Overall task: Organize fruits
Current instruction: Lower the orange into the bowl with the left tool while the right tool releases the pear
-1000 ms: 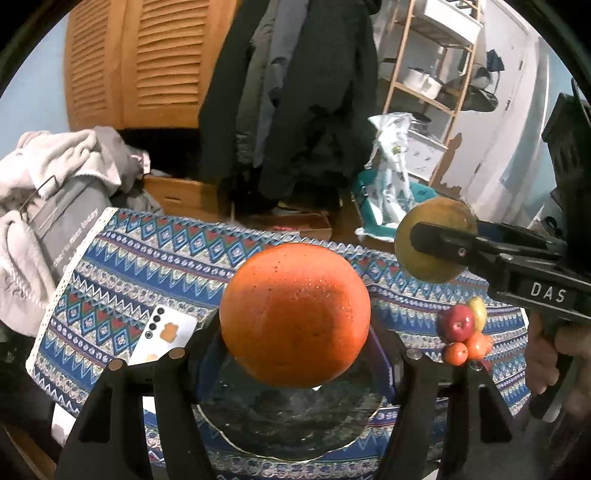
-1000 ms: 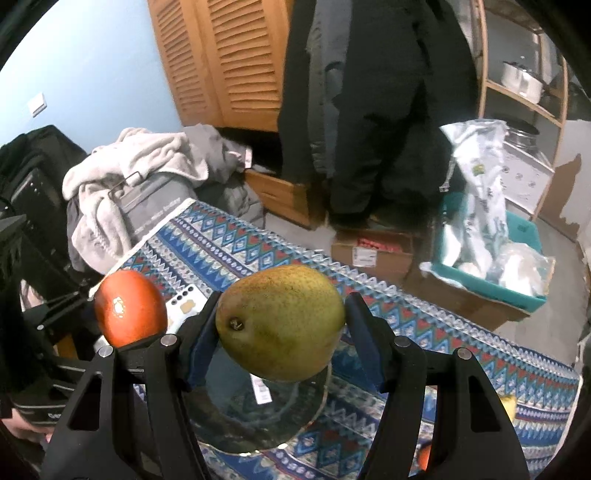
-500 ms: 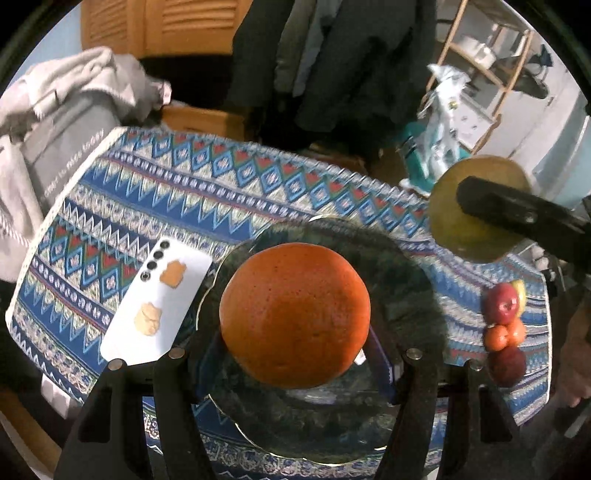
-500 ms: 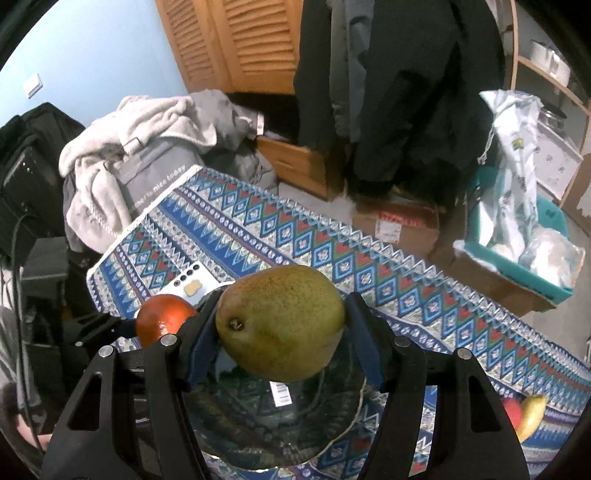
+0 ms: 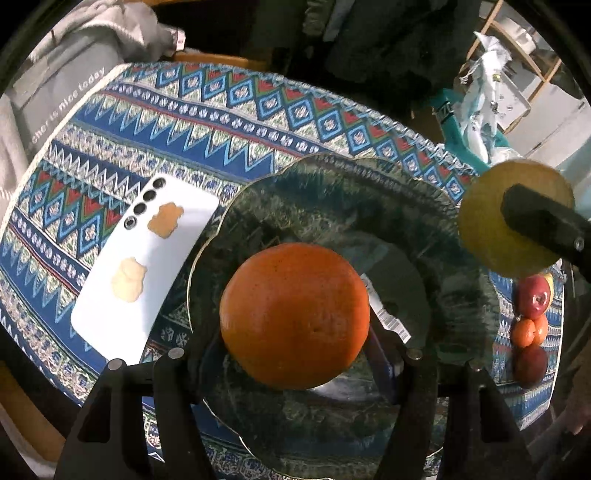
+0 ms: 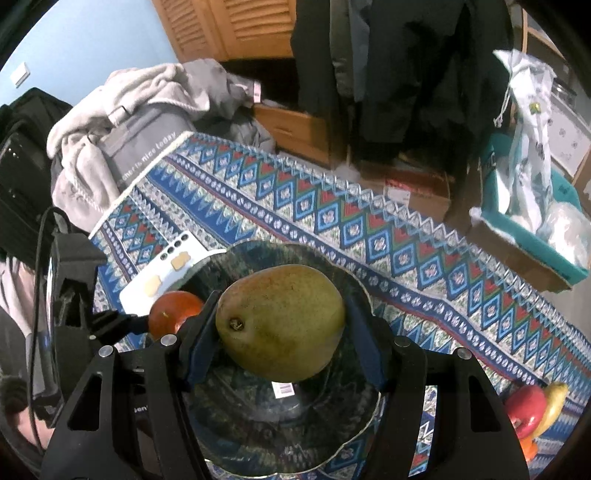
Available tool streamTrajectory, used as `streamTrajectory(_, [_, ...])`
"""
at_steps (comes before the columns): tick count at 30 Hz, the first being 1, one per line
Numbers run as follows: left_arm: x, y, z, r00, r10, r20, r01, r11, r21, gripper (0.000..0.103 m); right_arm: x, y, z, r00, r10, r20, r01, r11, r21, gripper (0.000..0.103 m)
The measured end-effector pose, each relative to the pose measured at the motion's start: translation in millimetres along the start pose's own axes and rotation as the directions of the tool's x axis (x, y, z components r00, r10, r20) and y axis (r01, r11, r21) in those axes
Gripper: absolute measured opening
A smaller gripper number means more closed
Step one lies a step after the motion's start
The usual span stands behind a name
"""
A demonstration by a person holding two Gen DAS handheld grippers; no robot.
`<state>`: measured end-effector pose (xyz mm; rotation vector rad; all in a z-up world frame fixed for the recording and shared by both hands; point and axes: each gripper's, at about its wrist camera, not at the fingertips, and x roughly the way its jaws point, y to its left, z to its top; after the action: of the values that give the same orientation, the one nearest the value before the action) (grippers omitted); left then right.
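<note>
The orange (image 5: 294, 314) and the pear (image 6: 280, 322) hang above the dark glass plate (image 5: 388, 192). The plate lies on a blue patterned cloth (image 5: 207, 110), beside a white phone (image 5: 147, 266); small fruits (image 5: 532, 314) lie near the cloth's right edge. Behind are coats (image 6: 399, 66), wooden shutters (image 6: 229, 26) and piled laundry (image 6: 122, 96). The left gripper (image 5: 295, 354) is clamped on the orange, and the right gripper (image 6: 282, 332) on the pear.
</note>
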<state>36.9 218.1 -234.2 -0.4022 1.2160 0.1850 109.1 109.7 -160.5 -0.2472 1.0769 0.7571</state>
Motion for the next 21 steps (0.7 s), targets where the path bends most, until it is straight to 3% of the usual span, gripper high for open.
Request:
streamTrajectory(5, [10.2, 1.2, -2.3, 0.999, 0.002, -0.046, -0.002, 1.0, -0.003, 0.069, 14.6, -2.1, -4.8, 0.999, -0.001, -0.033, 0.001, 1.0, 0.009, 0.065])
streamTrajectory(9, [-4.6, -0.7, -1.3, 1.0, 0.003, 0.008, -0.003, 1.0, 0.012, 0.07, 27.7, -3.8, -9.2, 0.998, -0.007, -0.064, 0.007, 1.0, 0.015, 0.066])
streamTrajectory(21, [-19.4, 7.3, -4.5, 1.0, 0.006, 0.017, -0.006, 1.0, -0.005, 0.07, 58.5, -3.9, -22.9, 0.989, 0.0, -0.15, 0.0, 1.0, -0.001, 0.066])
